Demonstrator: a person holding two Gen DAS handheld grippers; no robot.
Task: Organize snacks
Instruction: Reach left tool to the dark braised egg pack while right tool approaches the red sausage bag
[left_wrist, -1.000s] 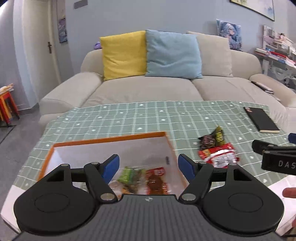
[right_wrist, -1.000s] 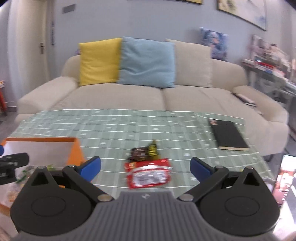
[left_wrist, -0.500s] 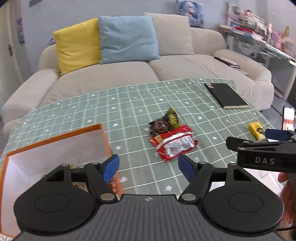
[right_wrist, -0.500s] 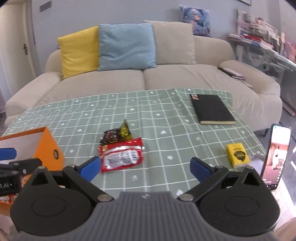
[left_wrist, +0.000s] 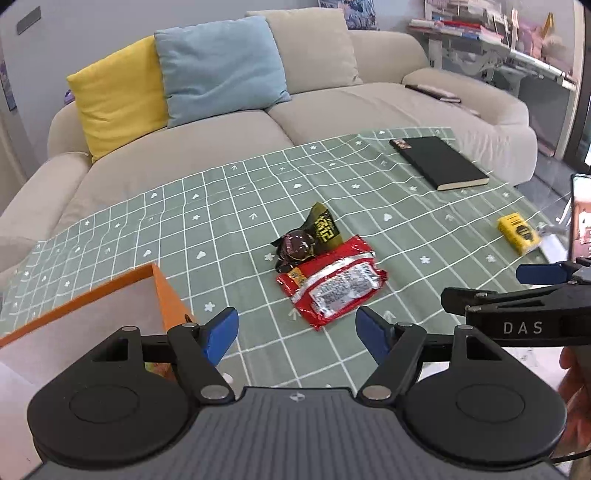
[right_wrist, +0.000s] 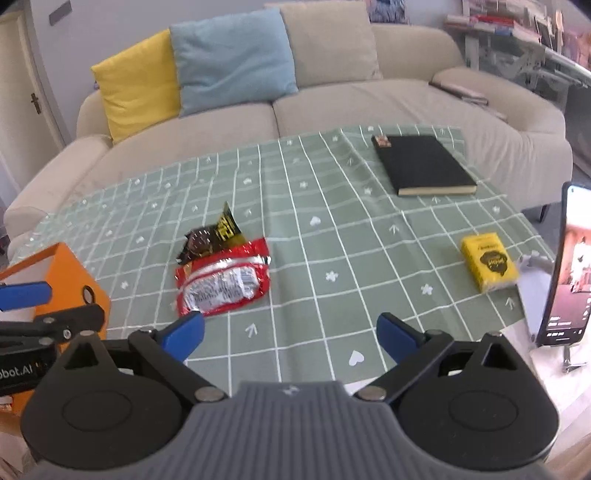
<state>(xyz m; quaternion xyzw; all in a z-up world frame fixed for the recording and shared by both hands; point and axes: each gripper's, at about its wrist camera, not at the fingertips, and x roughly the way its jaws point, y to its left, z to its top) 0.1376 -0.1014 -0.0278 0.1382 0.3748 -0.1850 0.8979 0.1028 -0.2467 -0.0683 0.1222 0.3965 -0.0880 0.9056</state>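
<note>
Both my claws (left_wrist: 296, 326) (right_wrist: 290, 332) gape empty; some snacks sit in the orange box (left_wrist: 168, 295), red packet (left_wrist: 334, 282) and dark wrapper (left_wrist: 306, 240) remain on the desk.

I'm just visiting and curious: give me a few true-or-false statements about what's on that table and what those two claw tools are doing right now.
1. The left gripper is open and holds nothing. True.
2. The red snack packet lies inside the orange box. False: it lies on the green tablecloth, beside the box.
3. A dark snack wrapper touches the red packet. True.
4. The black notebook stands upright. False: it lies flat.
5. The right gripper grips the yellow pack. False: it is open, empty.
</note>
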